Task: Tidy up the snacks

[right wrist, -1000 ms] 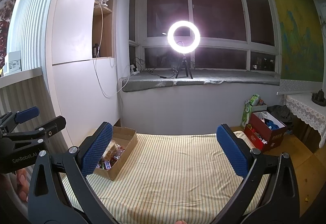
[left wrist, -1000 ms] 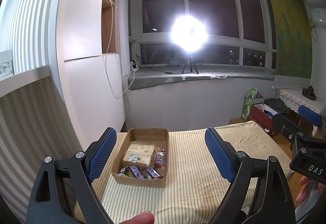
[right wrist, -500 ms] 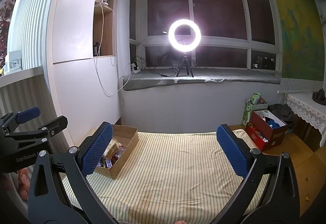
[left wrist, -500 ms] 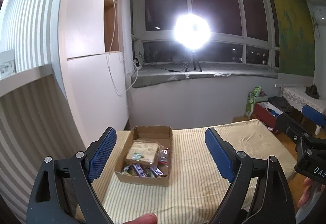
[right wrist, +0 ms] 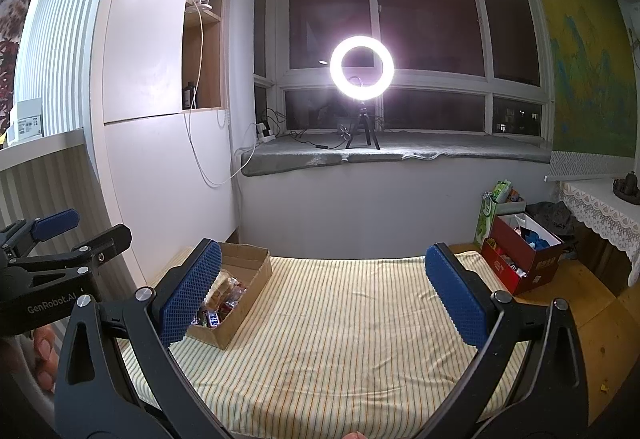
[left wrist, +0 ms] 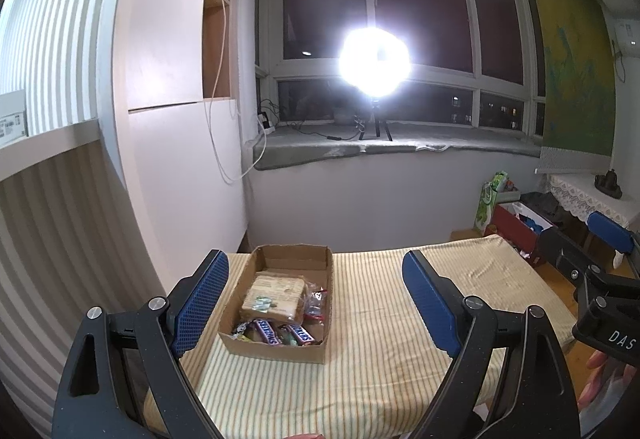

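Both hand-held grippers, left (left wrist: 316, 303) and right (right wrist: 324, 295), hover released and empty. The cardboard box (left wrist: 280, 343) already holds the snacks (left wrist: 276, 299). Next, lower the left one squarely over a single wrapper.

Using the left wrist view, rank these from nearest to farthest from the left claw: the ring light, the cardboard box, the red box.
From the left claw:
1. Cardboard box, just ahead on the striped cloth, toward its left finger.
2. Red box, on the floor beyond the table's far right corner.
3. Ring light, on the windowsill, straight ahead.
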The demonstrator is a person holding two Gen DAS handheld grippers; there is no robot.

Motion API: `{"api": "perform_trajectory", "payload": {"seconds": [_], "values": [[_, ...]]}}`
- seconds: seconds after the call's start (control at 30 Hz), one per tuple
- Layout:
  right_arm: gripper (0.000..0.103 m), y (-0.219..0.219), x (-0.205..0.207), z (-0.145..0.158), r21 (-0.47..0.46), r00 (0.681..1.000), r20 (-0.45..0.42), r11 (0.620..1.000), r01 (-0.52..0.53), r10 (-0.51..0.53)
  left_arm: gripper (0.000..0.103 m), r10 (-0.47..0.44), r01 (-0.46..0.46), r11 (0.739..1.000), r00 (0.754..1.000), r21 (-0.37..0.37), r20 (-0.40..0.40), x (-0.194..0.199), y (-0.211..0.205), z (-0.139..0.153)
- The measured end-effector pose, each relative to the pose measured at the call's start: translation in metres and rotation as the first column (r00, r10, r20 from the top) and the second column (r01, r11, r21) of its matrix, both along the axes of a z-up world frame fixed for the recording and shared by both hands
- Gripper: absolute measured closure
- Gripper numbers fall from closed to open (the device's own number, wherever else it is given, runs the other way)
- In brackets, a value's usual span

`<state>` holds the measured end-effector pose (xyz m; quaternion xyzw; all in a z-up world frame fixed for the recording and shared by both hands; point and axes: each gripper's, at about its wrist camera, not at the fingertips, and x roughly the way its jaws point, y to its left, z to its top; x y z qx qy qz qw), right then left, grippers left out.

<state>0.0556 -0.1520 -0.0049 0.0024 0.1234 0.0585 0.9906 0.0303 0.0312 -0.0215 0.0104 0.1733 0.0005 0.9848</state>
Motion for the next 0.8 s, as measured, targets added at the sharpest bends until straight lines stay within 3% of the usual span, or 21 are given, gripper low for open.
{"api": "perform_trajectory", "payload": {"seconds": [0.8], "values": [[0.0, 0.0016, -0.0044, -0.0077, -0.001, 1.0, -0.011, 1.0, 0.007, -0.007, 0.014, -0.008, 0.007, 1.0, 1.0, 0.014, 0.022, -0.0036, -0.0018, -0.0011]]}}
